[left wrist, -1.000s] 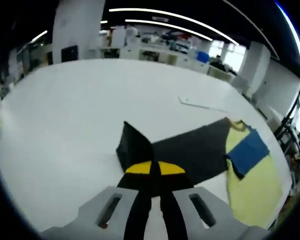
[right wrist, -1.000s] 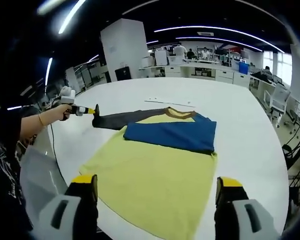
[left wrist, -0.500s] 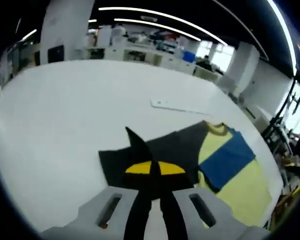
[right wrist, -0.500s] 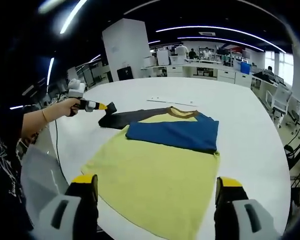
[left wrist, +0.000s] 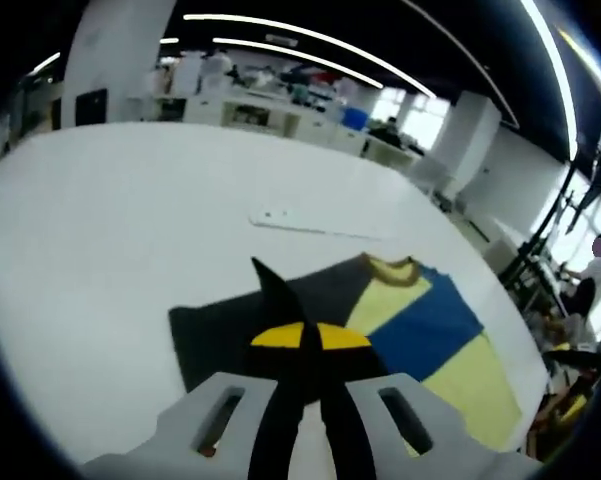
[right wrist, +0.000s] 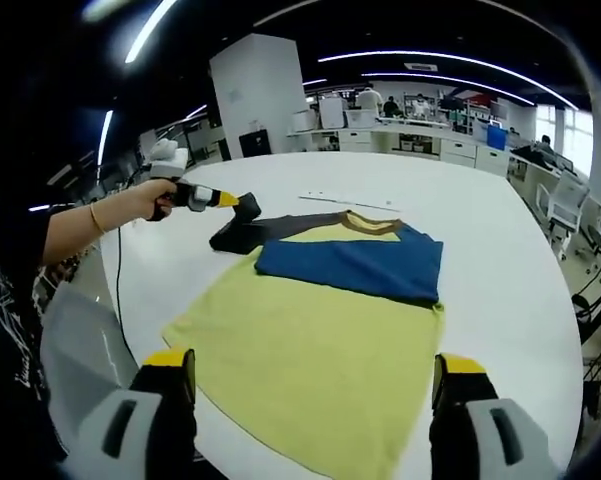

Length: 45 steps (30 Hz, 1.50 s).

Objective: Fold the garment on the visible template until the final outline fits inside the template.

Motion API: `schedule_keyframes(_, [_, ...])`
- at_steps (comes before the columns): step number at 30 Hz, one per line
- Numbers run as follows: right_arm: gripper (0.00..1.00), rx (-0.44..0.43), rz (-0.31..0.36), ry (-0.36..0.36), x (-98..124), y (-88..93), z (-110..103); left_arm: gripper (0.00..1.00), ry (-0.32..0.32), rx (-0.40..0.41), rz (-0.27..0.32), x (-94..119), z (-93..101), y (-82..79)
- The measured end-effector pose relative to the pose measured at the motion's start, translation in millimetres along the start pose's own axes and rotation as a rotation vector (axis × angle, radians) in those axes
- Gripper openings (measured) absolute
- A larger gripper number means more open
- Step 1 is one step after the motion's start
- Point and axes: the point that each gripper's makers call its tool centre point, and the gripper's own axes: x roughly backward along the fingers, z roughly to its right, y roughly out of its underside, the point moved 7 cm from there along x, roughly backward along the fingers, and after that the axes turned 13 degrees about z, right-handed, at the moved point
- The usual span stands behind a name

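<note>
- The garment (right wrist: 320, 340) lies flat on the white worktop (right wrist: 500, 260): yellow body nearest the right camera, blue band (right wrist: 350, 268) folded across the chest, dark sleeve (right wrist: 265, 232) at the far left corner.
- The left hand-held gripper (right wrist: 242, 203) is clamped on the sleeve tip; in the left gripper view its jaws meet on a raised peak of dark cloth (left wrist: 275, 290).
- The right hand-held gripper (right wrist: 315, 385) stands wide and holds nothing, above the hem at the near worktop edge.
- Step in hand, as judged: folding the sleeve inward over the body.
- To do it well, the tip is carried low and straight across toward the blue band, so the crease falls along the body's side edge rather than at a slant.
- The cloth is released only once the sleeve lies flat; a bunched sleeve would thicken the outline.
- The free gripper can pin the yellow body near the shoulder if the garment drags.
- No template outline can be made out in either view; a thin white strip (left wrist: 315, 225) lies beyond the collar (right wrist: 370, 224).
- Edges: the hem lies near the near worktop edge, so pulls toward the person risk overhang.
- Open room: bare worktop lies on the far side and to the right of the garment.
</note>
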Motion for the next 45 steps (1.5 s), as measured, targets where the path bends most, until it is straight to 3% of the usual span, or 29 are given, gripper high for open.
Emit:
schedule_keyframes(13, [0.99, 0.000, 0.003, -0.004, -1, 0.9, 2, 0.00, 0.106, 0.061, 0.032, -21, 62.9, 0.9])
schedule_keyframes(25, [0.99, -0.012, -0.007, 0.011, 4, 8.7, 8, 0.00, 0.194, 0.021, 0.024, -37, 110.3, 6.6])
schedule_keyframes(38, [0.99, -0.045, -0.012, 0.024, 1, 15.9, 11, 0.00, 0.307, -0.033, -0.025, -47, 155.2, 29.5])
schedule_keyframes(45, [0.99, -0.039, -0.017, 0.018, 1, 13.8, 13, 0.00, 0.372, -0.045, -0.017, -50, 174.8, 34.0])
